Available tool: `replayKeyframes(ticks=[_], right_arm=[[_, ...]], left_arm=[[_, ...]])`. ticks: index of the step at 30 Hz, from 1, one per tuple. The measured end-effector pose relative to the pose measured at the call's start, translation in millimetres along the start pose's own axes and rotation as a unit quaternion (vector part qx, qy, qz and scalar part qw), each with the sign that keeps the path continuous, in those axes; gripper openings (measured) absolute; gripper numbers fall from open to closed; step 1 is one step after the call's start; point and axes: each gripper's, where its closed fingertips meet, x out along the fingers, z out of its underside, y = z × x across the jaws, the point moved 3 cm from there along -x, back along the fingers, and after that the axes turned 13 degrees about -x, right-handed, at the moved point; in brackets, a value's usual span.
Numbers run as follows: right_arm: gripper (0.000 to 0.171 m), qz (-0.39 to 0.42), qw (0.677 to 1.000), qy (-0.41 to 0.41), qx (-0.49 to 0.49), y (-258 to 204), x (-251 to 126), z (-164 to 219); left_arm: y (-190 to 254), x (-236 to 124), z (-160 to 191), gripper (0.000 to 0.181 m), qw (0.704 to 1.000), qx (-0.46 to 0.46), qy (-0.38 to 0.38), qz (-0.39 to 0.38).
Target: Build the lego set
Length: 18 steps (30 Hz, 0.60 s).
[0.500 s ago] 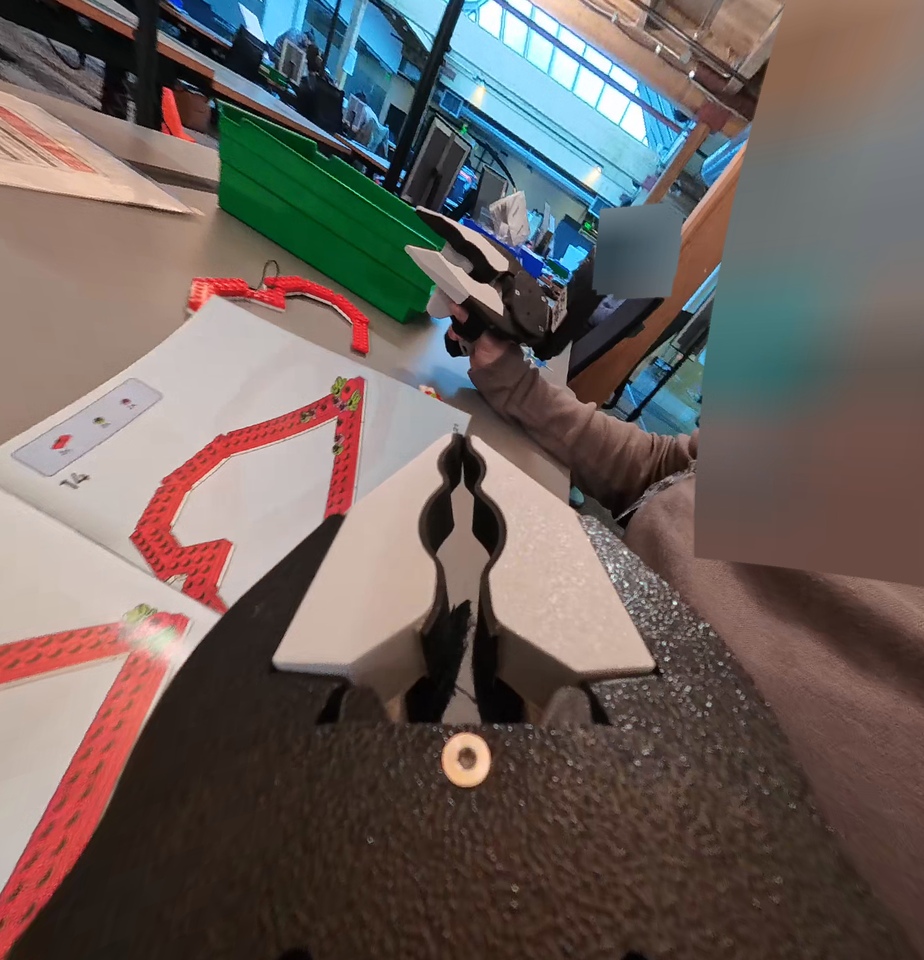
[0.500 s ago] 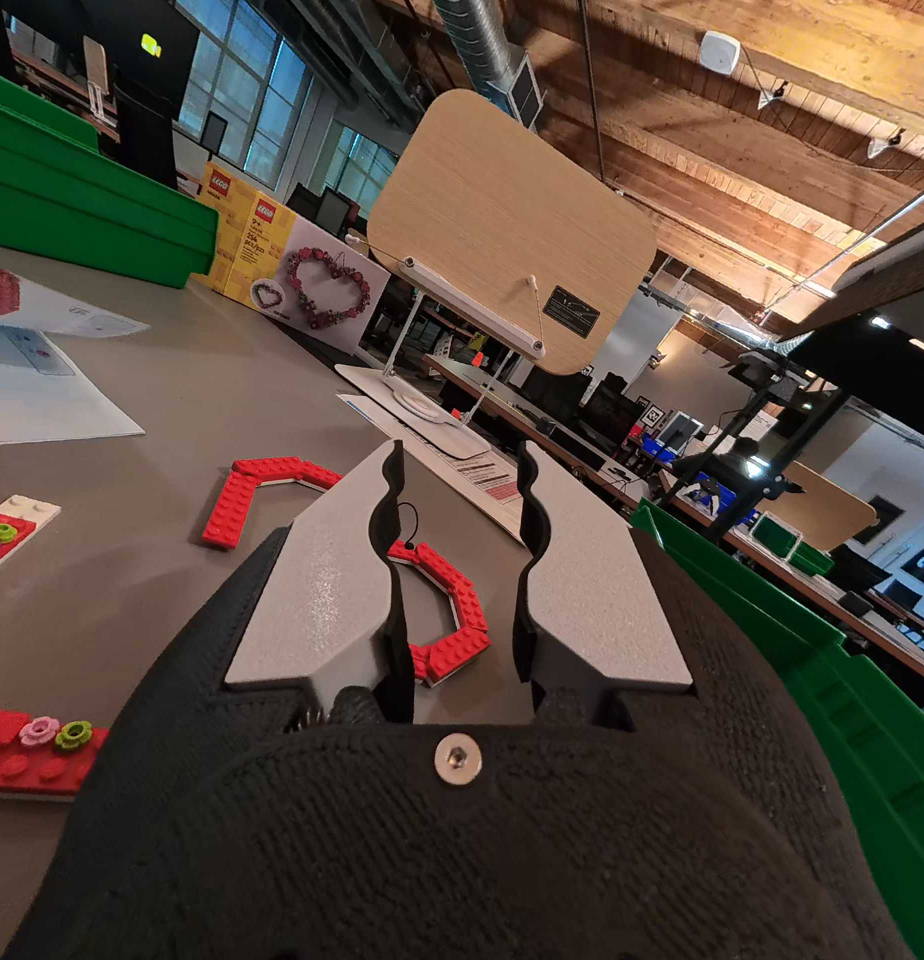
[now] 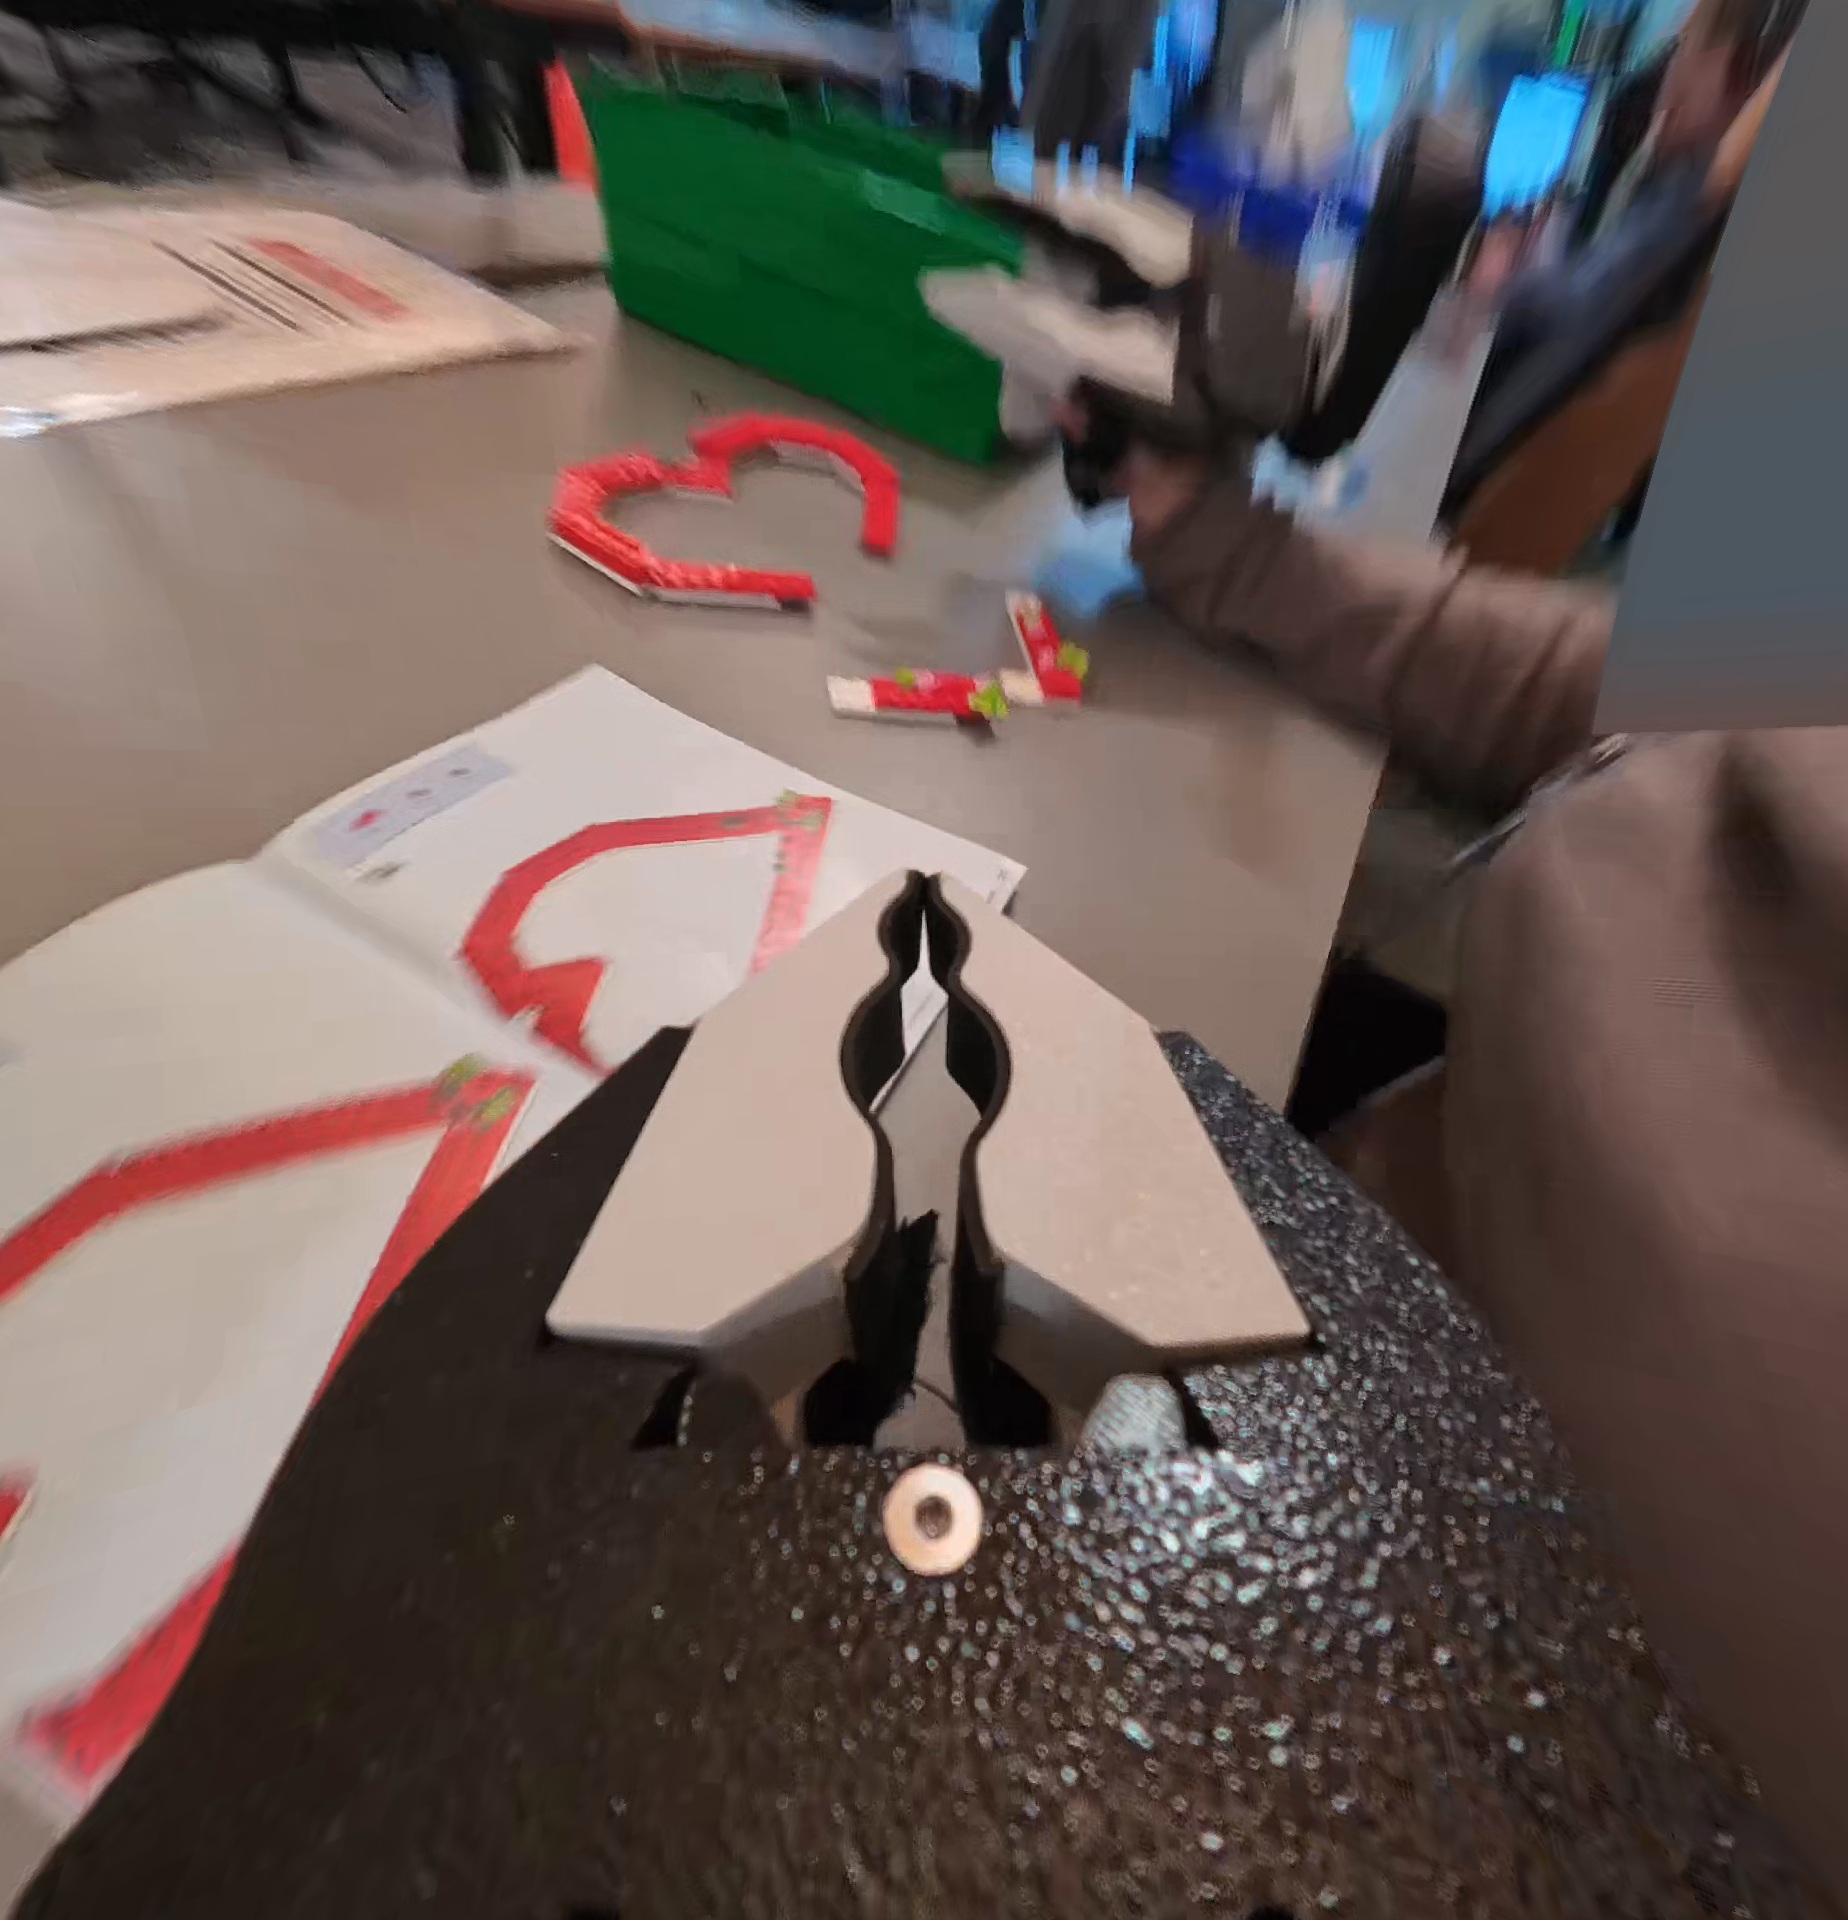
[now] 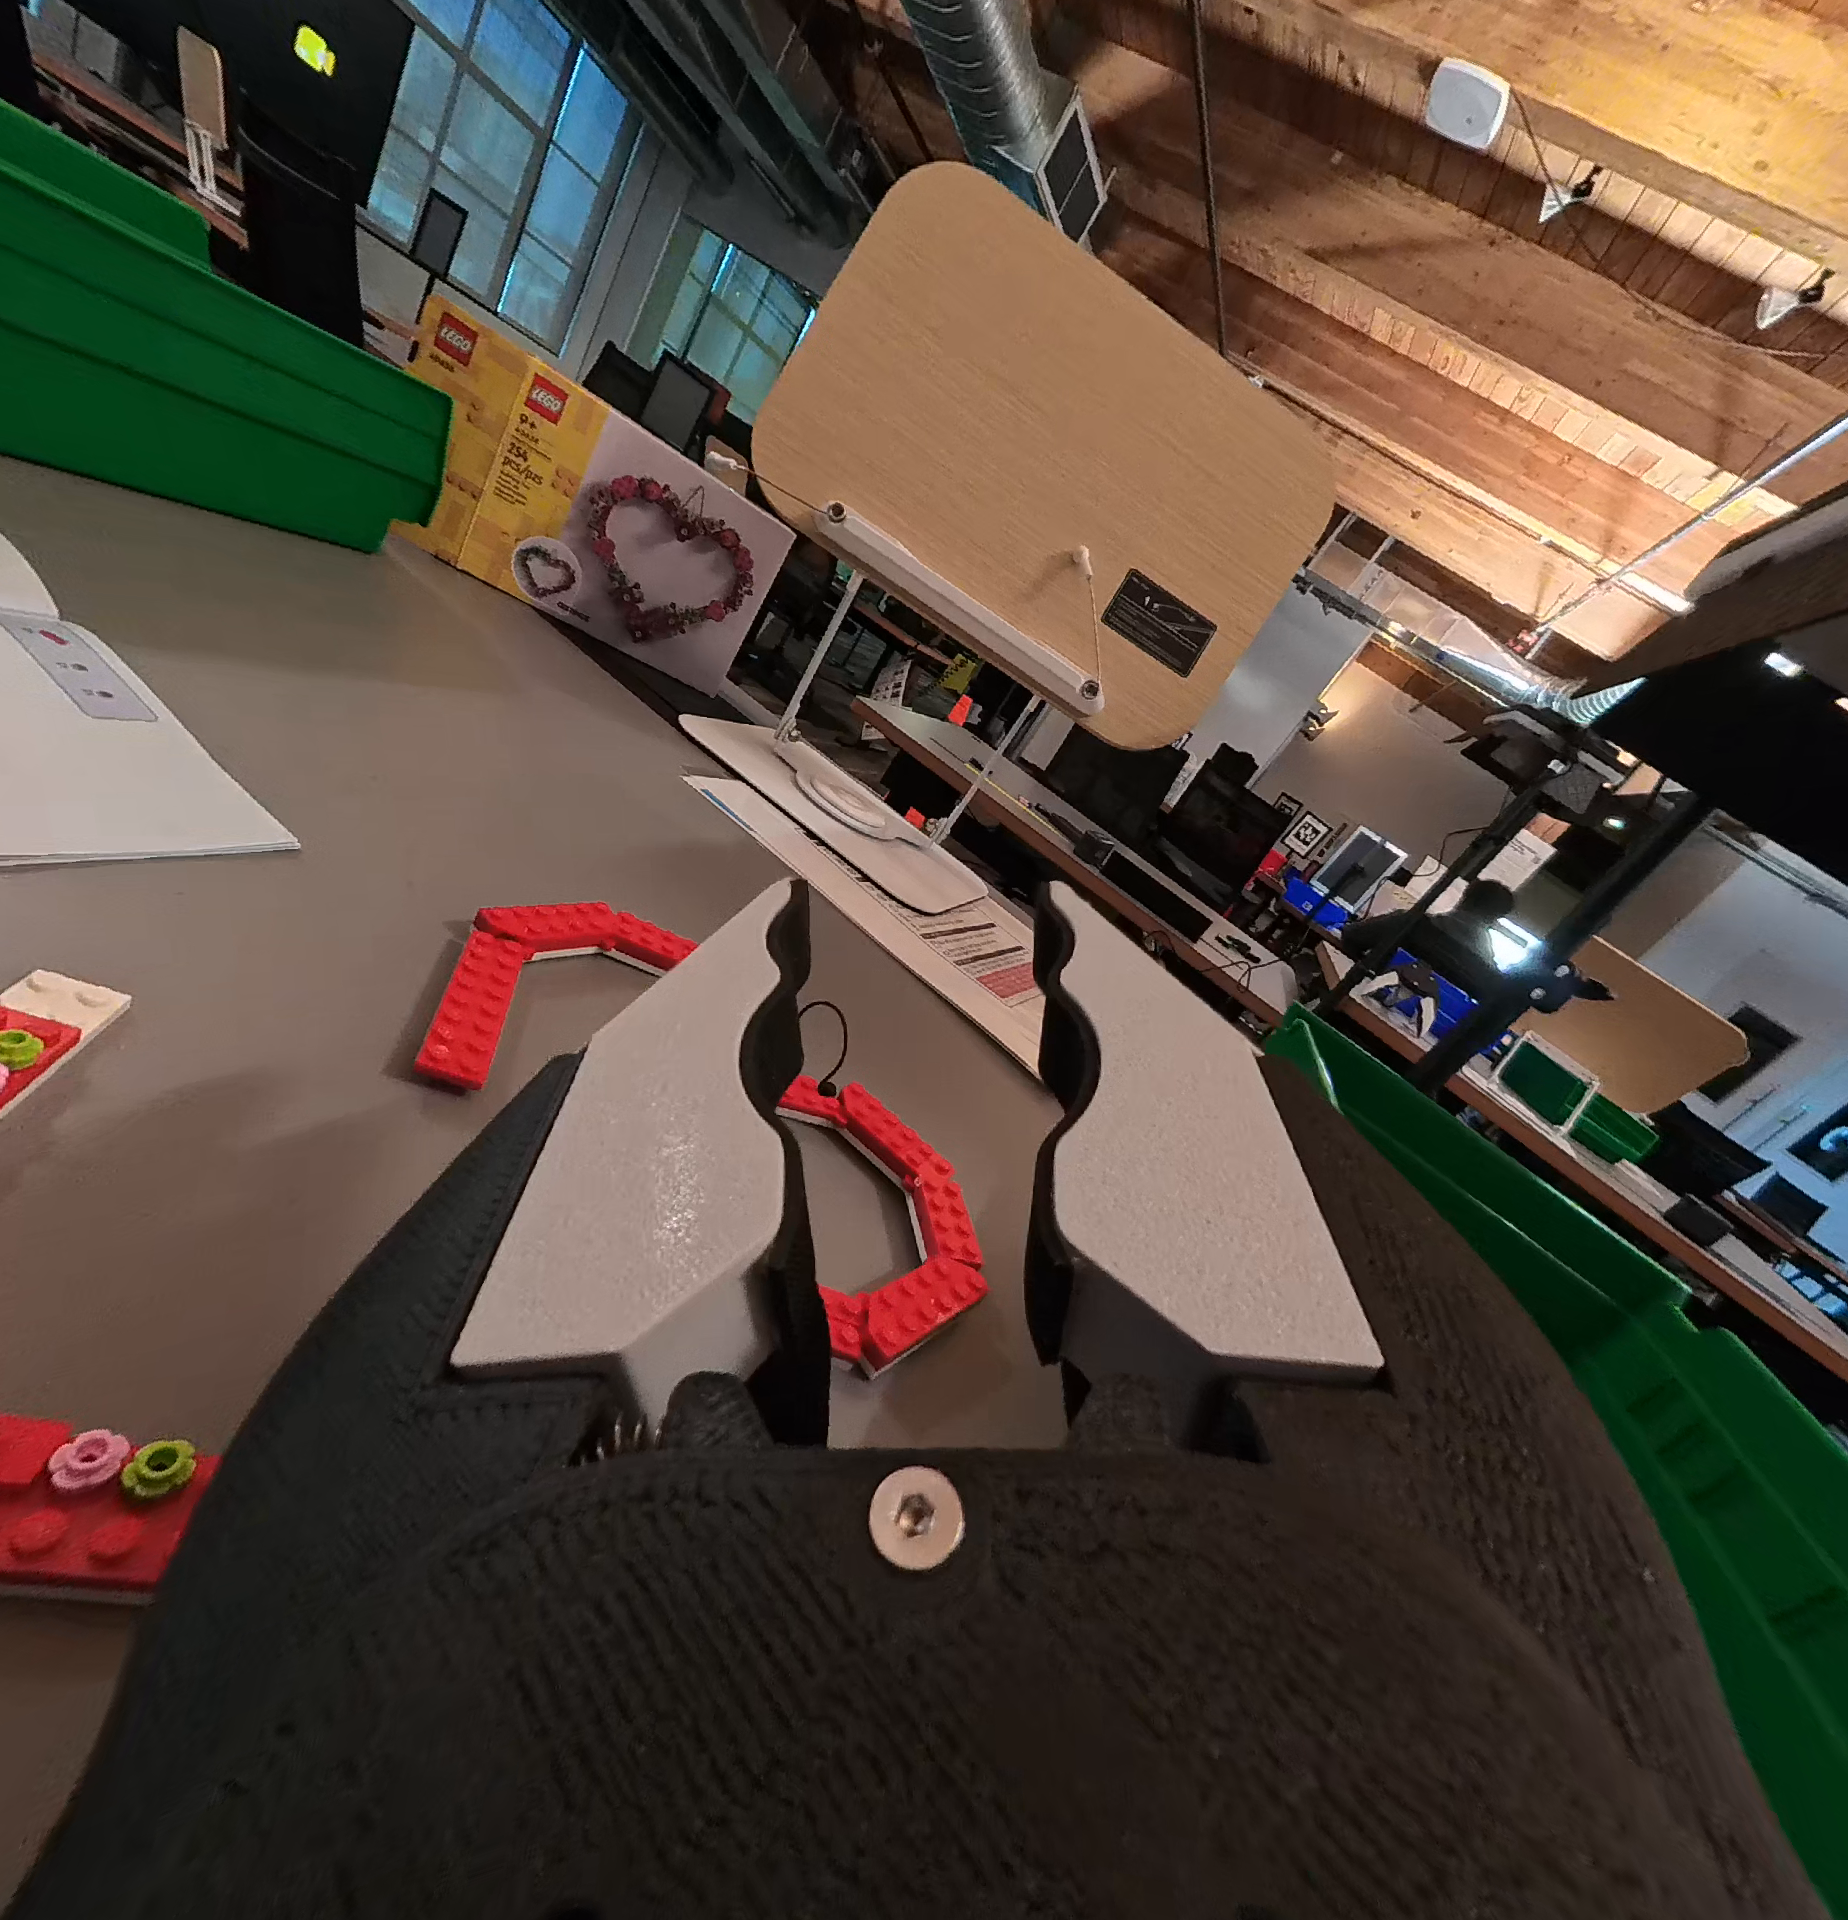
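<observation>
Grey table (image 4: 307,790) between green bins; left gripper (image 3: 922,896) seemingly closed, empty; right gripper (image 4: 915,914) apart.

left wrist view blurred; green bin (image 4: 1730,1455) cut off at edge.

The left wrist view is taken from just above the open white instruction booklet (image 3: 276,1039), near the table edge. It is directed across the grey table (image 3: 224,582) toward the red curved brick frame (image 3: 712,520), and a green plastic bin (image 3: 795,260) is seen behind this frame. The picture is blurred. The right wrist view is taken low and very near to the same frame (image 4: 899,1226), which is partly seen between its grey fingers (image 4: 639,1164). It is directed upward past the frame to a wooden tilted book stand (image 4: 1034,436). The frame, the booklet and the table are shared by both views.
</observation>
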Motion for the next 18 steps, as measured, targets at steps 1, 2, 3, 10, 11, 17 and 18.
replayKeyframes(ticks=[1, 2, 3, 10, 11, 17, 18], right_arm=[[0.042, 0.0, 1.0, -0.002, -0.001, -0.1, 0.1, 0.6], [0.042, 0.001, 1.0, -0.002, -0.002, 0.3, -0.1, 0.7], [0.042, 0.003, 1.0, -0.002, -0.002, 0.8, -0.6, 0.5], [0.041, 0.009, 1.0, 0.0, 0.001, 3.7, -2.4, 0.8], [0.041, 0.009, 1.0, 0.0, 0.0, 3.6, -2.2, 0.6], [0.041, 0.005, 1.0, 0.003, -0.001, 2.6, -1.4, -0.4], [0.041, 0.005, 1.0, 0.003, -0.001, 2.5, -1.4, -0.5]], left_arm=[[3.7, 12.5, 3.2, 0.005, 0.999, 0.021, -0.023, -0.006], [8.7, 24.3, 6.4, 0.024, 0.998, 0.042, -0.043, -0.002], [13.0, 35.9, 9.1, 0.025, 0.997, 0.058, -0.059, 0.008], [20.8, 79.7, 27.8, 0.029, 0.977, 0.157, -0.142, 0.008], [20.6, 81.1, 30.0, 0.027, 0.972, 0.182, -0.148, 0.001], [17.8, 84.8, 38.9, 0.016, 0.952, 0.253, -0.169, -0.026], [17.4, 84.9, 38.2, 0.014, 0.953, 0.25, -0.167, -0.026]])
